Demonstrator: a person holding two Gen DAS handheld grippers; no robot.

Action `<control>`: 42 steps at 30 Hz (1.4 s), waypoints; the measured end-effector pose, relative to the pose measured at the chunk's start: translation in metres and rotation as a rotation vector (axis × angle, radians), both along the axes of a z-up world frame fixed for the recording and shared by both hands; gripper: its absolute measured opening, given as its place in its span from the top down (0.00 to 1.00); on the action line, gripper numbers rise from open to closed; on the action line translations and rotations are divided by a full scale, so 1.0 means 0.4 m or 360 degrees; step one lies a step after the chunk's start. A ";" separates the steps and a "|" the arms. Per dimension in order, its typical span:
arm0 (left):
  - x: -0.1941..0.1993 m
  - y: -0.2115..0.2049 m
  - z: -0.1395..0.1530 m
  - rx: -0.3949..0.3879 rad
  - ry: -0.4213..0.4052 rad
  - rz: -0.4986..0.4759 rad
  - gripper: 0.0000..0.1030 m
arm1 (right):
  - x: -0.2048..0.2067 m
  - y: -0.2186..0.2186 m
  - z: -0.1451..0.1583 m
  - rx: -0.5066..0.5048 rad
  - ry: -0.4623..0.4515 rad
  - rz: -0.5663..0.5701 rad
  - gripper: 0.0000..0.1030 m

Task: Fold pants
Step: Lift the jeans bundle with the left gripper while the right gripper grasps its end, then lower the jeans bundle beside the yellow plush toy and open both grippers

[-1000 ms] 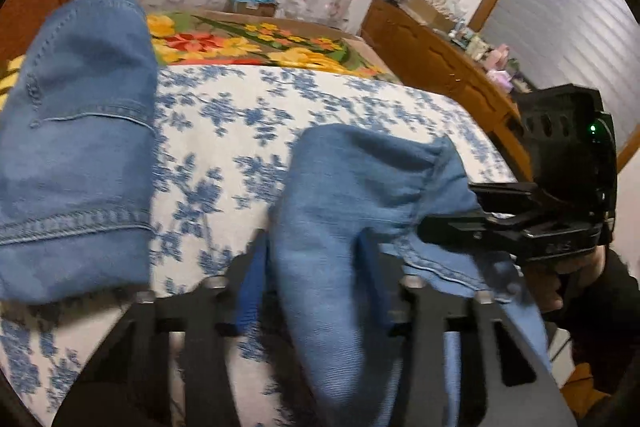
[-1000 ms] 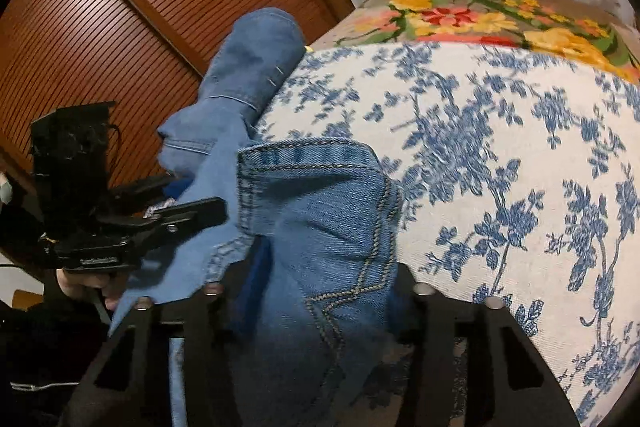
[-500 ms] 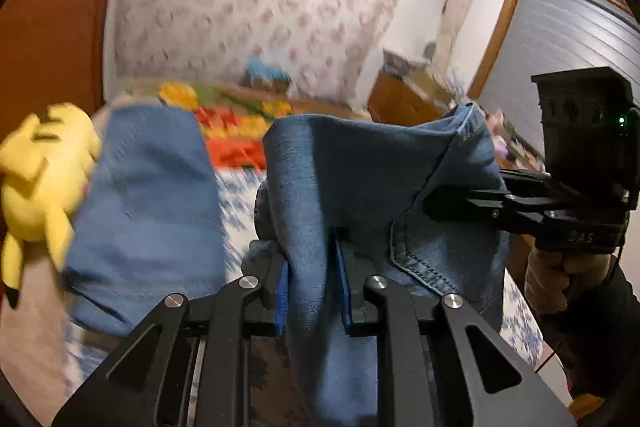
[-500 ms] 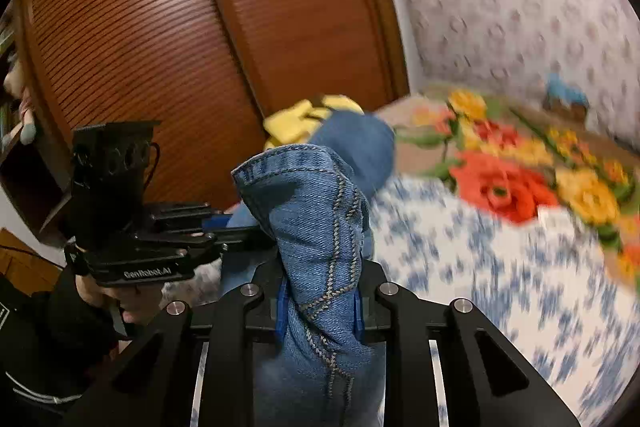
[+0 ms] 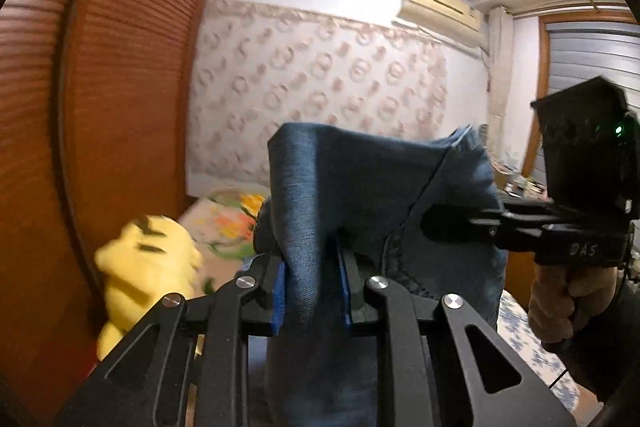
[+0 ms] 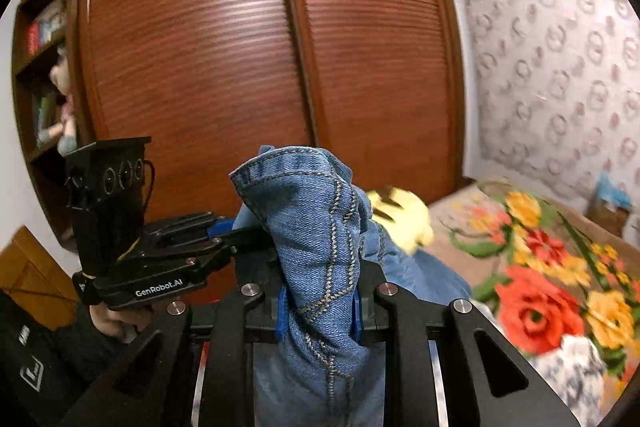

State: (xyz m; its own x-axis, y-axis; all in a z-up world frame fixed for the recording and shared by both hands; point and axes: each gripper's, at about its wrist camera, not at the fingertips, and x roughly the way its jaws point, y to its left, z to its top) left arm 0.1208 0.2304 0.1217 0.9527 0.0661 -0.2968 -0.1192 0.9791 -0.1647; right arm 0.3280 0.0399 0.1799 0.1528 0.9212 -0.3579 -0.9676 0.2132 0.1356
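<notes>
The blue denim pants (image 5: 360, 195) hang lifted in the air between both grippers. My left gripper (image 5: 312, 287) is shut on a fold of the pants, held high and level. My right gripper (image 6: 320, 303) is shut on a stitched edge of the pants (image 6: 308, 211). The right gripper also shows in the left wrist view (image 5: 560, 227) at the right, clamped on the same cloth. The left gripper shows in the right wrist view (image 6: 224, 239) at the left. More denim trails down toward the bed (image 6: 424, 275).
A yellow plush toy (image 5: 148, 263) lies at the bed's left side, against the brown slatted wardrobe doors (image 6: 260, 67). A flowered blanket (image 6: 540, 287) covers the far end of the bed. A bookshelf (image 6: 44, 67) stands at the far left.
Both grippers have risen with the pants, lifting the cloth off the blue-flowered bedspread. The views now tilt up toward the walls and wardrobe.
</notes>
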 end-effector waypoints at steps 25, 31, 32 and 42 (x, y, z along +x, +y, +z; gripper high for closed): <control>0.366 0.119 -0.410 -0.0070 0.0720 -0.0012 0.77 | 0.410 0.258 -0.320 -0.0278 0.0137 -0.0623 0.42; 0.359 0.108 -0.411 -0.0051 0.0744 0.0008 0.77 | 0.381 0.296 -0.329 -0.0300 0.0088 -0.0526 0.61; 0.359 0.108 -0.412 -0.0049 0.0745 0.0010 0.77 | 0.389 0.314 -0.350 -0.0353 0.0090 -0.0542 0.63; 0.349 0.086 -0.376 -0.0044 0.0705 -0.0004 0.75 | 0.455 0.342 -0.388 -0.0454 0.0200 -0.0717 0.62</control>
State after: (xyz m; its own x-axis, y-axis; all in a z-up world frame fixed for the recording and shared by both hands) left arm 0.2605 0.2648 -0.0289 0.7331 0.0503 -0.6783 -0.1821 0.9754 -0.1245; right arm 0.5102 0.1767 0.0247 0.4498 0.6384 -0.6246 -0.7522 0.6478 0.1205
